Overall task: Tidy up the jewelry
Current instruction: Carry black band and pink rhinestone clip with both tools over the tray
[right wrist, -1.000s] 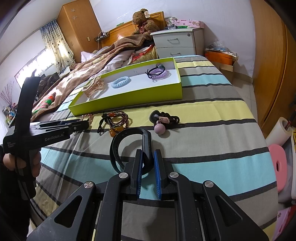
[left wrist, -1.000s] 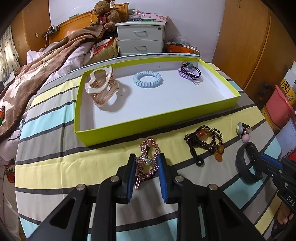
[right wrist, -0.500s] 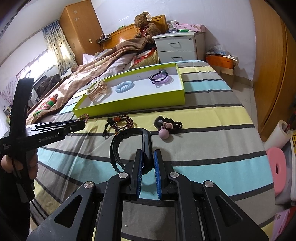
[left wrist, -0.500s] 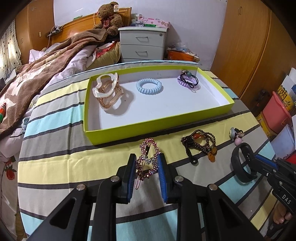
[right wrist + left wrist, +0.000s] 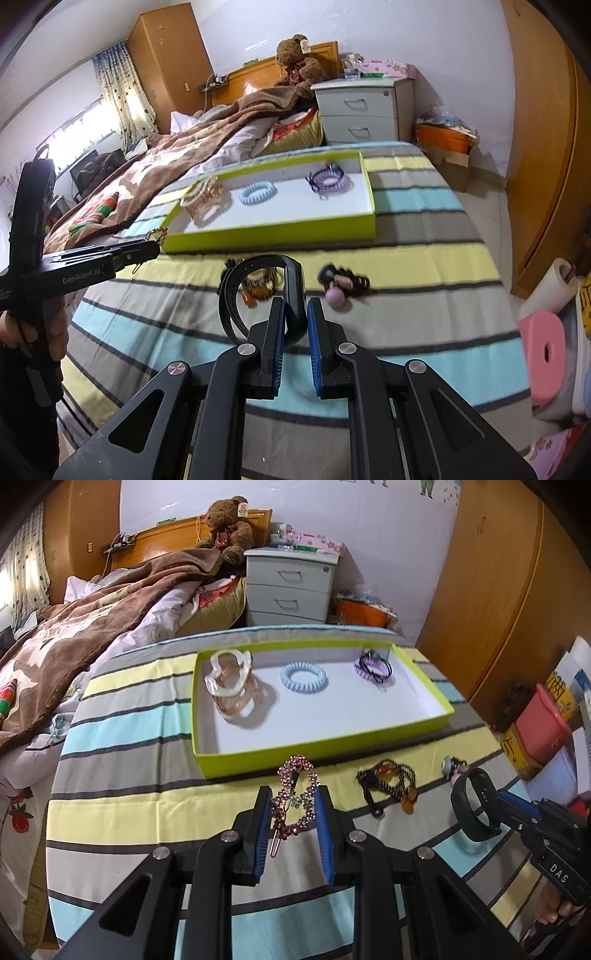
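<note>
Left claw (image 5: 157,242) side: "GenRobot.AI", white letters on the black body.
Right claw (image 5: 480,805) body: "DAS", white letters, the rest cut off.
Yellow box (image 5: 561,690): dark characters, unreadable.

We see pink rhinestone clip (image 5: 294,797) & black band (image 5: 258,295) lifted off bed. Bead bracelet (image 5: 389,784), pom tie (image 5: 341,286) near tray's (image 5: 258,760) front edge; 3 pcs inside.

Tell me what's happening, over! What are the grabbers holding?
Left gripper shut on pink rhinestone clip. Right gripper shut on black band. Green tray ahead, three pieces inside. Beaded bracelet and bobble tie on bedspread, path clear.
</note>
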Motion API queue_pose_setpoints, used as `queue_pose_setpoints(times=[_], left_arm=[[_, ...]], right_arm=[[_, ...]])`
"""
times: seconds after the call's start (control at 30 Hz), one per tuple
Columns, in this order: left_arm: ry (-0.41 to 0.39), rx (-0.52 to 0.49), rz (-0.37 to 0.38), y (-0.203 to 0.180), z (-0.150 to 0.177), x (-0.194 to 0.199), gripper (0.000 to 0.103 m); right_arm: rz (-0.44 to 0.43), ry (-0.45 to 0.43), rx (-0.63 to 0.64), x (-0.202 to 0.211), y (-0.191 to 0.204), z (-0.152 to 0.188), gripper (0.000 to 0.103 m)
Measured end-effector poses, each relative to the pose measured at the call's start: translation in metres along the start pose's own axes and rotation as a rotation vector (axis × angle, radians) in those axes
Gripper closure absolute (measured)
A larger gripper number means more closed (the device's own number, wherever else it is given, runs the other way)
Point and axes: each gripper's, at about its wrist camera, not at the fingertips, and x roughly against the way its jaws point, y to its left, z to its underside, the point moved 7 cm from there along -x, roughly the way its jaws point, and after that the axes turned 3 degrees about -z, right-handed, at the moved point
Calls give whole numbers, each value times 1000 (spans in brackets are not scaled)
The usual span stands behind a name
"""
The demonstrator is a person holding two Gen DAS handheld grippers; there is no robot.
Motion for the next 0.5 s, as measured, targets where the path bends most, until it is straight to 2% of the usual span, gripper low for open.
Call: queue_pose_setpoints(times=[0.5], left_arm=[[-58, 35, -22, 21, -32, 14, 79]], right_arm=[[0, -51, 47, -14, 10, -62, 90]])
